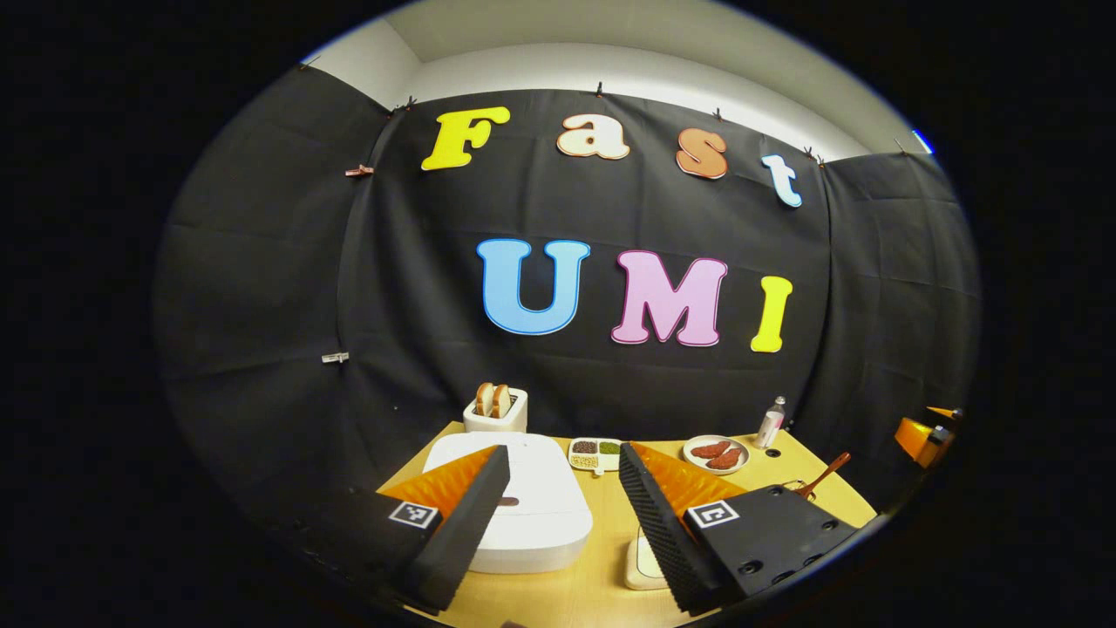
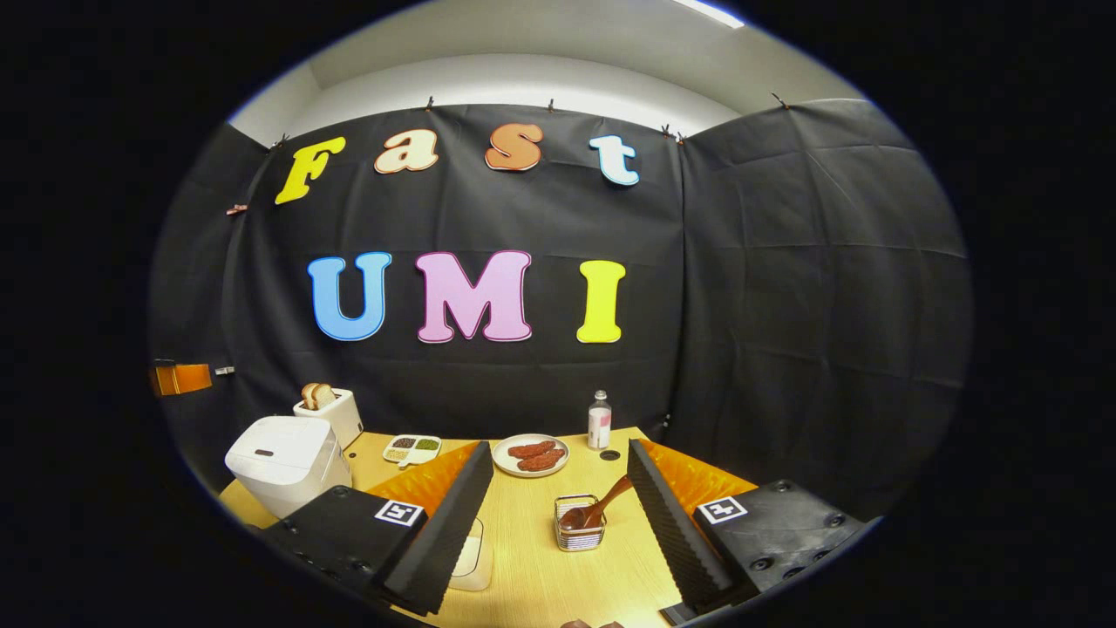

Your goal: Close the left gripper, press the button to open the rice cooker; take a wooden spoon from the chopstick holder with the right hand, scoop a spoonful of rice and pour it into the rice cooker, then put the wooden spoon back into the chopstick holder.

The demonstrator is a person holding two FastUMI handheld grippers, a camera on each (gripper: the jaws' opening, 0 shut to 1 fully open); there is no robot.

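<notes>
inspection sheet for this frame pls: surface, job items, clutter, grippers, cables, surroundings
Surface: wooden table, light grain.
Job's things: white rice cooker at the left, lid down; wooden spoon standing tilted in the wire chopstick holder.
Clutter: toaster with bread; divided dish of grains; plate with reddish pieces; small bottle; a white container partly hidden by a finger.
Grippers: left gripper open above the cooker; right gripper open, facing the holder; neither touches anything.
Cables: nothing seen.
Surroundings: black cloth wall, white ceiling.
</notes>
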